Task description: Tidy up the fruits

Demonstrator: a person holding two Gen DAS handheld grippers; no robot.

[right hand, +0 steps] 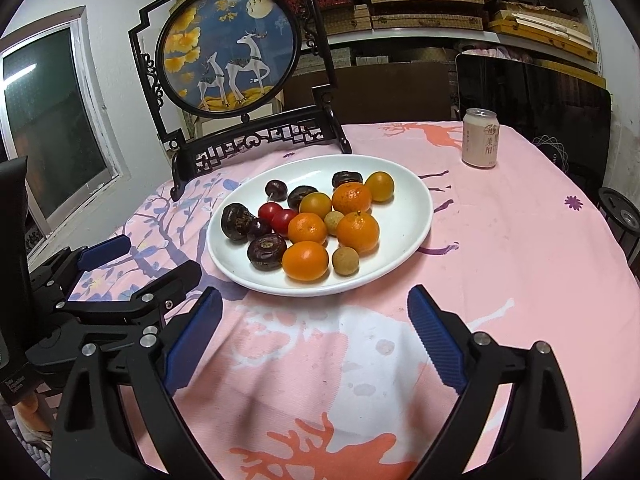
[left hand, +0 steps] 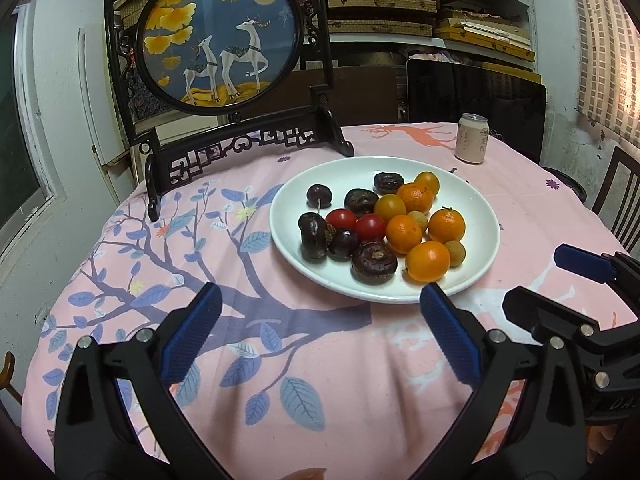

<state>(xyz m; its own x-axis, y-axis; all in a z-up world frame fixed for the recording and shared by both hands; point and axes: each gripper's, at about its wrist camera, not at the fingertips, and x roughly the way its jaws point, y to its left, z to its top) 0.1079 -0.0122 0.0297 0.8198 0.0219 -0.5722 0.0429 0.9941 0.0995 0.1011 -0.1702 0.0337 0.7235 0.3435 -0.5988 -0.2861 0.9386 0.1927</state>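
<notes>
Left wrist view, left gripper (left hand: 320, 312) spread wide over the pink tablecloth (left hand: 340, 380), right gripper (right hand: 314, 308) likewise spread and empty, just beyond them white plate (left hand: 476, 264) holding the fruits (left hand: 404, 232), can (left hand: 473, 138) and deer screen (left hand: 218, 36) farther back.

It looked like a lived-in home, a dining corner. A round table (right hand: 500, 240) wore a pink printed cloth, and a deer picture screen (right hand: 230, 52) stood at its back. Behind the screen, shelves (right hand: 428, 36) held stacked flat boxes; left of it was a window (right hand: 48, 120), right a drink can (right hand: 480, 138).
</notes>
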